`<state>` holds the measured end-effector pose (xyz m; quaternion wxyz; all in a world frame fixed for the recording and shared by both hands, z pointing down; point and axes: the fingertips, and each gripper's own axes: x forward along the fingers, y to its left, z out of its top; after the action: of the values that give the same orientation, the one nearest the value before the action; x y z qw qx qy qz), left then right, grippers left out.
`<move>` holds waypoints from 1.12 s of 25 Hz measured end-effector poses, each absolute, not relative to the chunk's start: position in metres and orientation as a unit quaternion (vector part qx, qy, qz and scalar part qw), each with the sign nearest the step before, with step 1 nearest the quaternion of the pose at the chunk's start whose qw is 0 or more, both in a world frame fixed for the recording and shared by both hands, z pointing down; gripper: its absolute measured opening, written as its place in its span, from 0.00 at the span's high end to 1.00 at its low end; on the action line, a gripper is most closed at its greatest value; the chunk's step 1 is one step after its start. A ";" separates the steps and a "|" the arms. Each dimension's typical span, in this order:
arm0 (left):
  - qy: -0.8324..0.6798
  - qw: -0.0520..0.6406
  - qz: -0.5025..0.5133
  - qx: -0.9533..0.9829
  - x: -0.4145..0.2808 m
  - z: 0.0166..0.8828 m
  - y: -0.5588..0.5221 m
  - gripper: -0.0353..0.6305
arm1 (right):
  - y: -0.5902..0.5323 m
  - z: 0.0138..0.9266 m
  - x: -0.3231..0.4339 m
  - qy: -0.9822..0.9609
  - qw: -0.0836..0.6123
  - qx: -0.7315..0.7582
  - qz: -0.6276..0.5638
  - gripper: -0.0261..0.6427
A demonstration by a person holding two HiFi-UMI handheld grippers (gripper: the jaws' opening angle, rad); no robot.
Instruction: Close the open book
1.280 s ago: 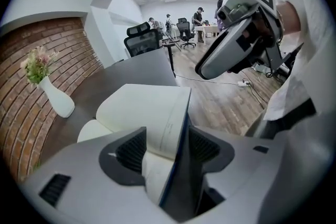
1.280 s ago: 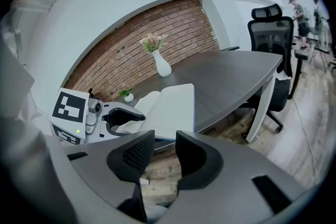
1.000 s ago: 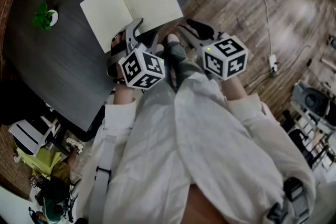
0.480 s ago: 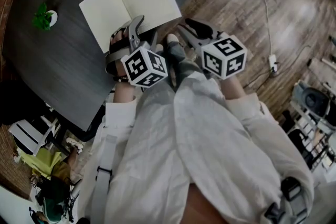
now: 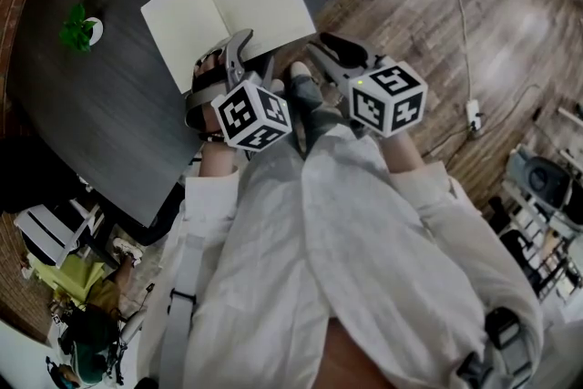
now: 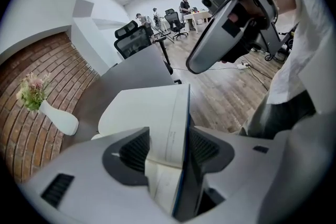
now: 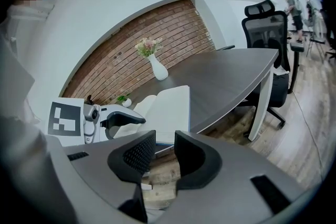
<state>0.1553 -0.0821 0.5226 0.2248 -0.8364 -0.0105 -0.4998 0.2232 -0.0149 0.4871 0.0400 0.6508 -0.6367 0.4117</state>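
The open book (image 5: 228, 9) lies with blank cream pages up on the dark table (image 5: 109, 123). My left gripper (image 5: 239, 50) is at the book's near edge. In the left gripper view, the blue cover and pages of the right half (image 6: 157, 113) stand between the pads, so the left gripper (image 6: 168, 147) is shut on them. My right gripper (image 5: 319, 46) hangs just off the table's edge over the wooden floor, to the right of the book (image 7: 168, 107). The right gripper (image 7: 163, 152) has just been closing its jaws, with nothing between them.
A small green plant (image 5: 77, 27) sits on the table to the left of the book. A white vase with flowers (image 7: 157, 68) stands further back by the brick wall. An office chair (image 7: 268, 34) is at the table's far end, and a cable runs across the floor (image 5: 460, 5).
The left gripper has rolled a little at the book's near edge and the book has shifted slightly with it. The right gripper has kept its place.
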 end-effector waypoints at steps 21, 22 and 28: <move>0.034 0.221 -0.481 -0.848 0.154 0.512 -0.080 0.62 | -0.024 0.505 0.240 -0.605 0.005 0.660 0.446 0.80; 0.036 0.220 -0.480 -0.848 0.154 0.512 -0.079 0.62 | -0.025 0.506 0.240 -0.603 0.002 0.659 0.450 0.80; 0.043 0.214 -0.475 -0.852 0.154 0.511 -0.078 0.63 | -0.029 0.516 0.241 -0.593 -0.025 0.648 0.477 0.78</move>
<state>0.1538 -0.0778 0.5107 0.2140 -0.8523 0.0432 -0.4752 0.2409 -0.0290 0.5158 -0.0249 0.6484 -0.5929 0.4769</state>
